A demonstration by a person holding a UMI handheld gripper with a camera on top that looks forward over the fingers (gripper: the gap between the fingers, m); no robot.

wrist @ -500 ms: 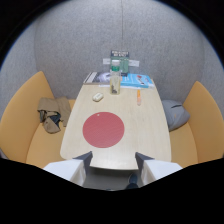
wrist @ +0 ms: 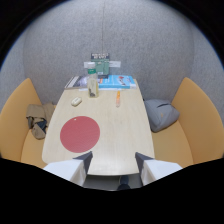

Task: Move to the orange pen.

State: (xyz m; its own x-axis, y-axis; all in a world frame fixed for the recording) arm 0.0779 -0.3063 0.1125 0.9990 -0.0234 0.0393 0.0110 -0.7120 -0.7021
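1. The gripper (wrist: 113, 167) hangs above the near edge of the desk (wrist: 122, 140), its two pale fingers (wrist: 80, 167) spread apart with nothing held between them; only bare desk surface and the desk's front edge show in the gap.
2. The orange pen (wrist: 118, 98) lies on the desk well beyond the fingers, toward the far end, its length running roughly away from the gripper. It sits just in front of a blue booklet (wrist: 118, 81) and is apart from it.
3. A red round mat (wrist: 80, 133) lies flat on the desk ahead of the left finger, closer to the gripper than the pen.
4. A small pale object (wrist: 76, 101) rests beyond the mat, near the desk's left side; what it is cannot be told.
5. A clear upright container (wrist: 93, 88) stands at the far part of the desk, left of the pen, with a darker booklet (wrist: 75, 81) lying beside it.
6. A green box-like item (wrist: 102, 67) stands at the far edge against the grey wall (wrist: 150, 45).
7. Orange bench seats (wrist: 192, 120) flank the desk on both sides; a grey cushion (wrist: 160, 114) rests on the right one and a tan bag (wrist: 36, 120) on the left one.
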